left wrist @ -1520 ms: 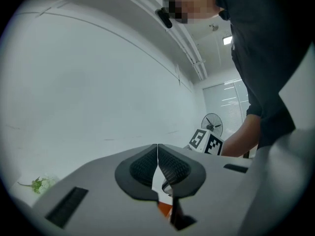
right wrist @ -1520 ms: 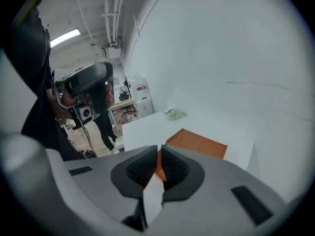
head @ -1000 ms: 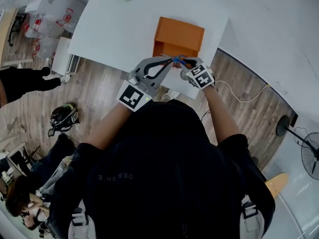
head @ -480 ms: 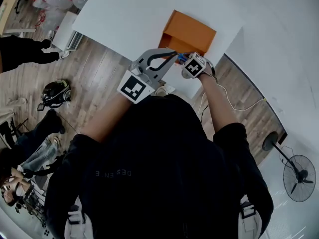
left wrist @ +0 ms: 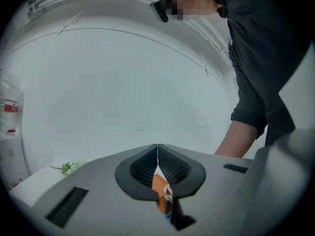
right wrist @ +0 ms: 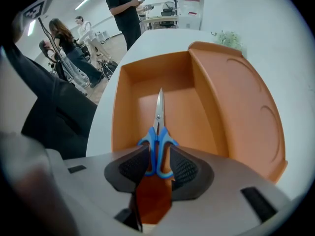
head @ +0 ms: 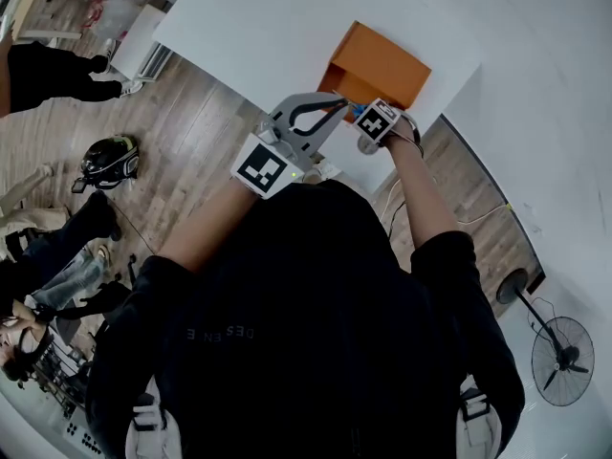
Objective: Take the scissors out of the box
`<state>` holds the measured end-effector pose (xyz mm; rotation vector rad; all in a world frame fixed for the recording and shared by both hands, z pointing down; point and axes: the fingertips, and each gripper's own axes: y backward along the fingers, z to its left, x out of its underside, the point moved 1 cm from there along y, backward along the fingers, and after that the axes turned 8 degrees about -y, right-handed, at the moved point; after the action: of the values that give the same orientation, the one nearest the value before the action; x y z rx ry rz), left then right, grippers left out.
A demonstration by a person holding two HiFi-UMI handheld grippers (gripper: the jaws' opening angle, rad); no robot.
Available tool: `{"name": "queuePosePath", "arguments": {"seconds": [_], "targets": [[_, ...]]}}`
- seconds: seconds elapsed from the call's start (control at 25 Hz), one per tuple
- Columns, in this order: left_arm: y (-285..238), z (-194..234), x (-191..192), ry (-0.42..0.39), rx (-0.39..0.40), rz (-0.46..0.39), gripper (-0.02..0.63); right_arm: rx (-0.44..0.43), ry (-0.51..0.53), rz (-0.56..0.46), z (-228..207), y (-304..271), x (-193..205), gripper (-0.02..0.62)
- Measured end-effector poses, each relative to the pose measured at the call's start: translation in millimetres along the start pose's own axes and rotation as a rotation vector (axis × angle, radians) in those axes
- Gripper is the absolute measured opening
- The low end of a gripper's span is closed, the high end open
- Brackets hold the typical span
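One orange box [head: 387, 60], one pair of scissors [right wrist: 158, 132] inside the box, one green sprig [right wrist: 229, 37] beyond the box and one tabletop [head: 249, 27] under the box are counted.

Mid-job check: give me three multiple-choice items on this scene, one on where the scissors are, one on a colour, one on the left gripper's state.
1. Where do the scissors lie?
A. in the box
B. on the table beside it
C. on the floor

2. What colour are their handles?
A. red
B. blue
C. black

3. How do the left gripper jaws stand?
A. wide apart
B. together
C. clamped on the scissors

Answers:
1 A: the right gripper view shows them lying on the orange box's bottom.
2 B: both loops show blue in that view.
3 B: the left gripper view shows the jaws meeting with nothing between them.
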<state>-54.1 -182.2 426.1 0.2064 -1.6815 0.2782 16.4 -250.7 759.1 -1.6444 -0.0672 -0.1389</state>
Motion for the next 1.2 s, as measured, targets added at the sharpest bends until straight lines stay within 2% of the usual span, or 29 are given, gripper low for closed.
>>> {"name": "queuePosePath", "arguments": {"seconds": [0.28, 0.4, 0.44, 0.52, 0.84, 1.2], "targets": [[10.1, 7.4, 2.4, -0.017, -0.013, 0.006, 0.020, 0.027, 0.035, 0.074, 1.1, -8.7, -1.1, 0.140], [15.9, 7.8, 3.1, -0.011, -0.021, 0.012, 0.020, 0.035, 0.043, 0.075, 1.7, -8.1, 2.0, 0.131], [17.9, 8.4, 3.4, -0.010, -0.024, 0.013, 0.020, 0.036, 0.041, 0.067, 1.6, -7.4, 2.4, 0.101], [22.3, 10.7, 3.5, -0.010, -0.025, 0.014, 0.020, 0.044, 0.038, 0.050, 1.2, -6.4, 2.7, 0.094], [45.3, 24.1, 8.1, -0.012, -0.023, 0.026, 0.020, 0.081, -0.018, -0.053, 10.5, 10.4, -9.5, 0.092], [57.0, 26.7, 2.3, -0.018, 0.032, -0.003, 0.020, 0.125, -0.116, -0.183, 19.3, 50.7, -24.2, 0.092]]}}
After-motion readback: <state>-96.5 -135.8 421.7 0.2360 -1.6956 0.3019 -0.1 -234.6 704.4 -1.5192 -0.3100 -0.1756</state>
